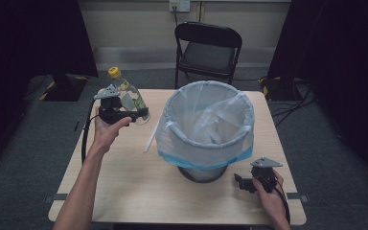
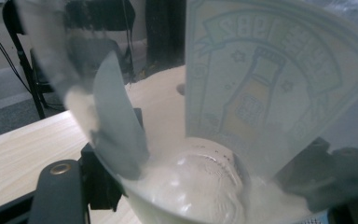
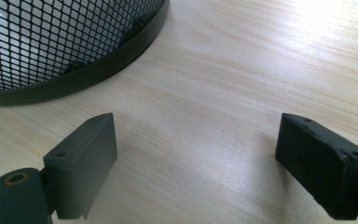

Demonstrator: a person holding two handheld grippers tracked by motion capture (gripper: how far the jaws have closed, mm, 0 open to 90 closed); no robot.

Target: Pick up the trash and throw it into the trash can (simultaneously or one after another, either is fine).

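The left gripper (image 1: 133,116) is clamped on a clear plastic bottle (image 1: 128,94) (yellow cap, pale label), held tilted above the table's (image 1: 124,191) left side, just beside the bag-lined mesh wastebasket (image 1: 205,125). The right gripper (image 1: 240,182) rests near the basket's base, jaws spread wide around nothing.

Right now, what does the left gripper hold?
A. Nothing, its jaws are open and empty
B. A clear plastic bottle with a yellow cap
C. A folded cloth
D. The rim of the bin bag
B: in the high view the left gripper is closed around a clear plastic bottle with a yellow cap, raised over the table's left side, and the left gripper view shows the bottle's base and label between the jaws.
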